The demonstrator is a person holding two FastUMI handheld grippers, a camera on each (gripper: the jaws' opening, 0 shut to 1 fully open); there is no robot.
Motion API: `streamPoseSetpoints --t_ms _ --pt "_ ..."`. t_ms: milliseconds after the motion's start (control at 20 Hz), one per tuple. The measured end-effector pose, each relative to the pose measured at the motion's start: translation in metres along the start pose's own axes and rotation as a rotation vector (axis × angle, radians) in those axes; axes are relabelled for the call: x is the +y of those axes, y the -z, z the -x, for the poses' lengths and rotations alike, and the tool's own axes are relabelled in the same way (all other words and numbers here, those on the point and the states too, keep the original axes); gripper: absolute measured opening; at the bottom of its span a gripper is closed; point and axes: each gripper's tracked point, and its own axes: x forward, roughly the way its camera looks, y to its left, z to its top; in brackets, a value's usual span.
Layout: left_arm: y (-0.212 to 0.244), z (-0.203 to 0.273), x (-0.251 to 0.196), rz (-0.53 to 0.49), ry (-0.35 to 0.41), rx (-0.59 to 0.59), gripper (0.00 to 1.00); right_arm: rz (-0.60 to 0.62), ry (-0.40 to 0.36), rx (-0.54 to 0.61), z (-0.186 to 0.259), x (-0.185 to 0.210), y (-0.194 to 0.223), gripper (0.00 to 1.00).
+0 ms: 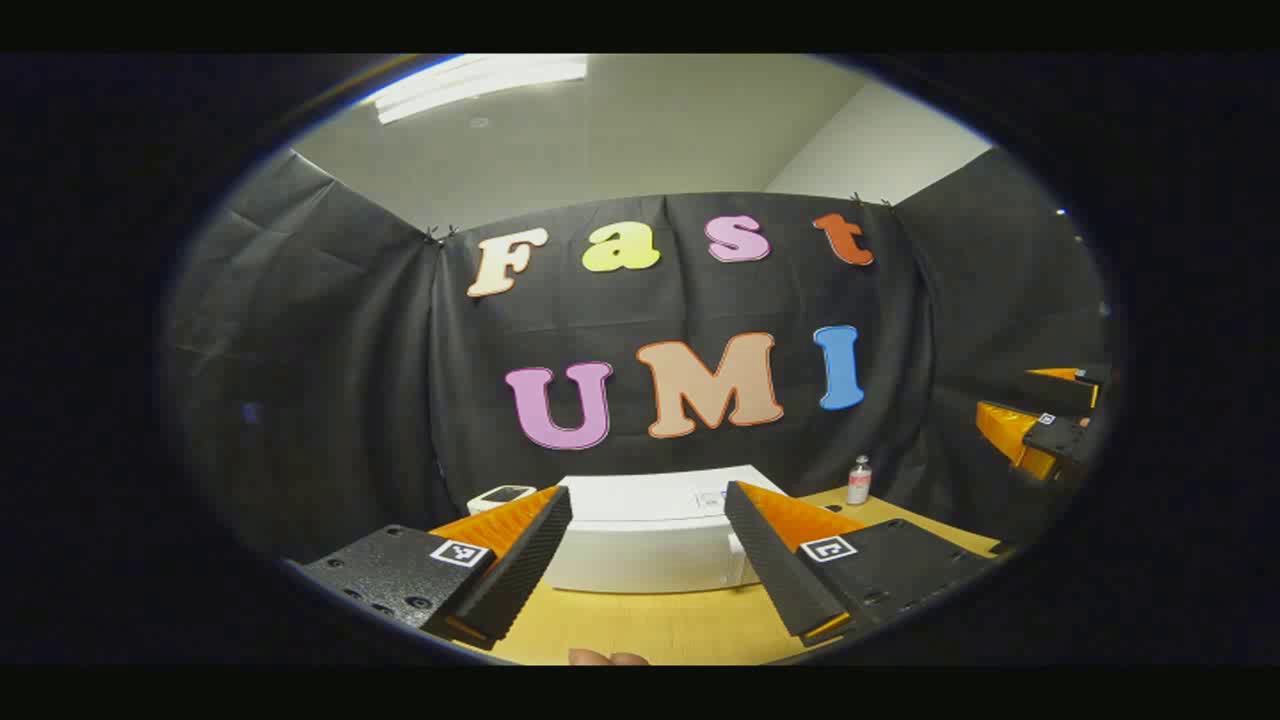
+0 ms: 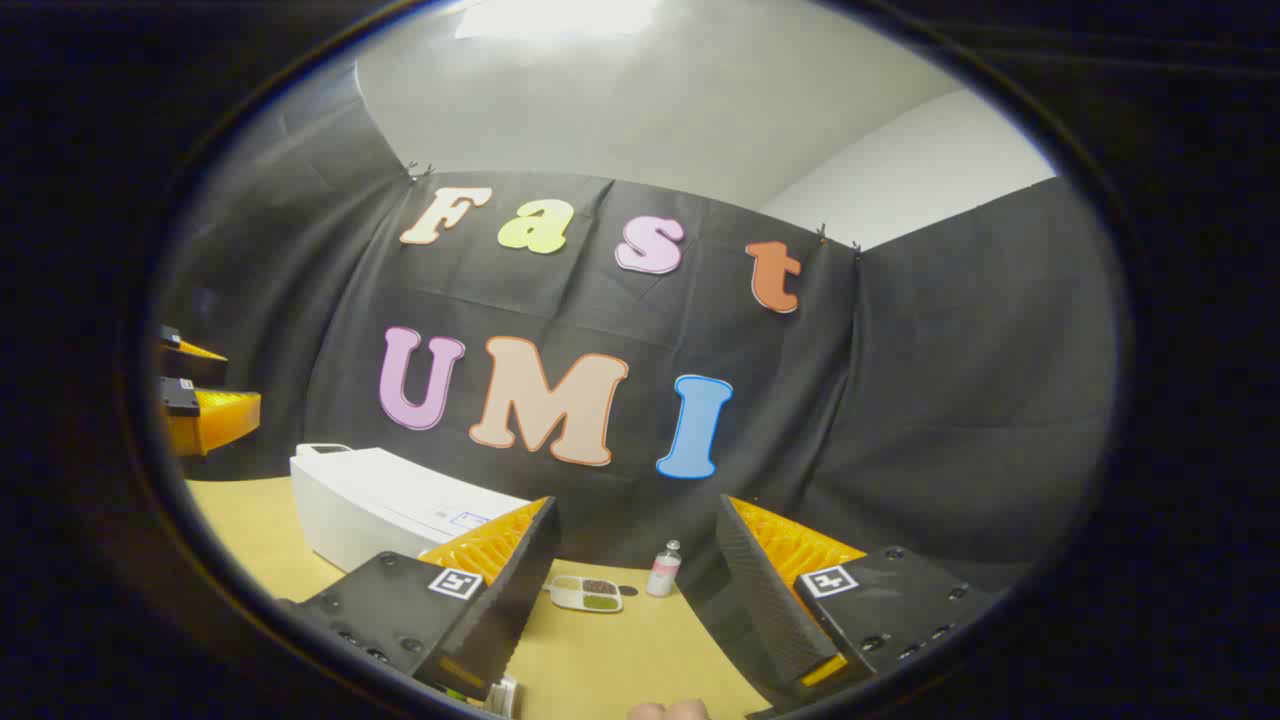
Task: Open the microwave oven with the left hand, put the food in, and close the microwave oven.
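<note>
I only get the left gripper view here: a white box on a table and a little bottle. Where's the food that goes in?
Observer: A small divided tray of food sits on the table, seen in the right gripper view, just left of the bottle.
Operator: Is anything holding it?
Observer: No. The right gripper is open, short of the tray.
Operator: And the box?
Observer: The microwave oven stands left of the tray, apart from it.
</note>
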Motion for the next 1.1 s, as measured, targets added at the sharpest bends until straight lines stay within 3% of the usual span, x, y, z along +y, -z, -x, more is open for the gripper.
streamPoseSetpoints --t_ms 300,1100 --pt "-0.003 0.003 -0.005 -0.013 0.003 -0.005 0.97 -0.037 -0.027 0.004 0.002 0.006 0.000 0.97" --pt "-0.005 0.006 -0.015 -0.022 0.024 -0.010 0.97 -0.041 -0.008 -0.007 0.005 -0.004 0.000 0.97"
